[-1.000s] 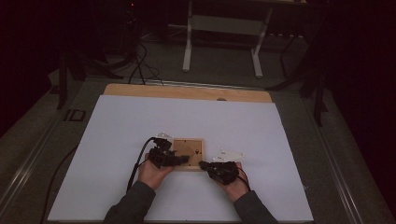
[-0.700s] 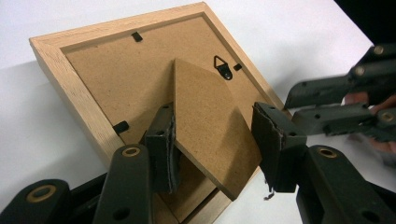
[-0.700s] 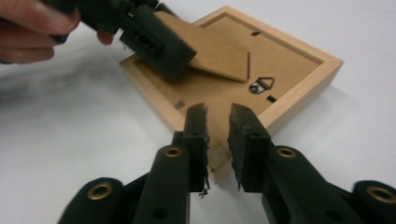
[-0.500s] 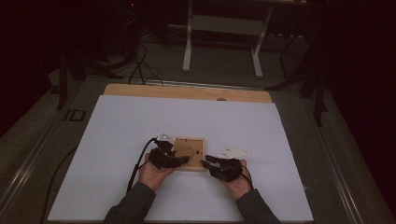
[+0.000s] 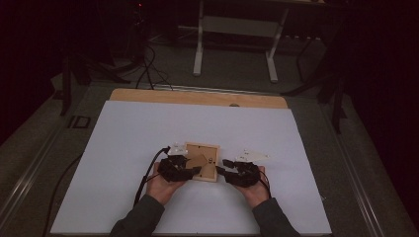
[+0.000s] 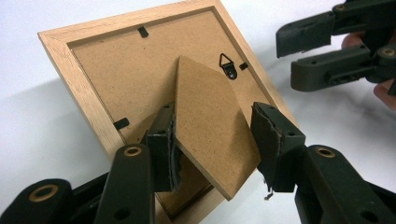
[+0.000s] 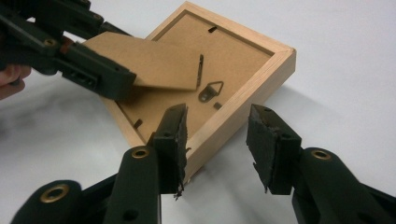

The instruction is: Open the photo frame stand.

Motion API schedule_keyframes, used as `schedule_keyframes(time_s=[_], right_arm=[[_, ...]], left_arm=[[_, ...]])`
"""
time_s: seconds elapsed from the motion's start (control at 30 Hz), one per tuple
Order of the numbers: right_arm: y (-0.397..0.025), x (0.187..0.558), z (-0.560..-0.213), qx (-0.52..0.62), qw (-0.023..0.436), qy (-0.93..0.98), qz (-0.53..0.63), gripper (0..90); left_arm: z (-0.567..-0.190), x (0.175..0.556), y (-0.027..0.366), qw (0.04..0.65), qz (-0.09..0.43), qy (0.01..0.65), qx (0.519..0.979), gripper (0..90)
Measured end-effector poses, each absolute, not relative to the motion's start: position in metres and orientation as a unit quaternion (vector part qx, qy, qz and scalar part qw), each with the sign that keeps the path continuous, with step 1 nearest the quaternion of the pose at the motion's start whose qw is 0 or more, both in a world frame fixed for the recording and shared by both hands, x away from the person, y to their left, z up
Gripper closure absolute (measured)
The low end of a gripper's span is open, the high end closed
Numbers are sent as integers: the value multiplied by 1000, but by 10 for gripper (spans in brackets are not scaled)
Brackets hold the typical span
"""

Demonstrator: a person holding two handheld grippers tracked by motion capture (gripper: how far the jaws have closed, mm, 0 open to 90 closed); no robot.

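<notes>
A wooden picture frame (image 5: 205, 148) lies face down on the white table top, its brown backing up (image 6: 93, 60) (image 7: 252, 79). Its cardboard stand flap (image 6: 210, 121) (image 7: 154, 60) is lifted off the backing. My left gripper (image 5: 195, 170) (image 6: 217, 144) is open with the flap between its jaws, and the flap leans on the left pad. My right gripper (image 5: 222, 166) (image 7: 219, 140) is open at the frame's right edge, its jaws either side of the wooden rim near a corner. A small metal hanger (image 7: 210, 91) sits on the backing.
The white sheet (image 5: 148, 128) covers the table, with a bare wooden strip (image 5: 197, 96) along the far edge. Beyond the table a white metal stand (image 5: 200, 49) and cables (image 5: 148, 69) are on the floor.
My right gripper has moved left and forward up to the frame's right edge. The left gripper has stayed at the stand flap.
</notes>
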State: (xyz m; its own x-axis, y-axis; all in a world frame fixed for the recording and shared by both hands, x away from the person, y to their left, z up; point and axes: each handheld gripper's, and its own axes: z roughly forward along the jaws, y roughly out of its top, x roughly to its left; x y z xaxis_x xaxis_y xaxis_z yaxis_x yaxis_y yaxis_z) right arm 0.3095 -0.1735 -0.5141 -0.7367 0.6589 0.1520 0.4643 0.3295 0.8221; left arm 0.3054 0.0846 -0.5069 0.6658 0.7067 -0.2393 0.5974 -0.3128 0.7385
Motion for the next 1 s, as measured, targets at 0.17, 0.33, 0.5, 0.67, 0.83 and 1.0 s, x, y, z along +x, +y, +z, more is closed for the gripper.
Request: schedule_keyframes(time_s=[0.17,0.33,0.5,0.67,0.83,1.0], right_arm=[[-177,315,-513,355,93,806,465,525],[-179,321,-512,351,72,811,463,470],[-176,330,-509,354,57,810,465,451],[-172,337,-507,357,50,809,464,446],[-173,344,-509,366,34,806,464,427],[-175,349,-512,370,11,800,472,422]], left_arm=[[-506,300,84,429,86,382,814,554],[-508,295,85,438,100,367,814,554],[-510,291,85,444,115,353,816,554],[-508,285,85,446,134,331,820,555],[-510,283,85,453,140,325,818,555],[-513,279,87,465,142,313,816,555]])
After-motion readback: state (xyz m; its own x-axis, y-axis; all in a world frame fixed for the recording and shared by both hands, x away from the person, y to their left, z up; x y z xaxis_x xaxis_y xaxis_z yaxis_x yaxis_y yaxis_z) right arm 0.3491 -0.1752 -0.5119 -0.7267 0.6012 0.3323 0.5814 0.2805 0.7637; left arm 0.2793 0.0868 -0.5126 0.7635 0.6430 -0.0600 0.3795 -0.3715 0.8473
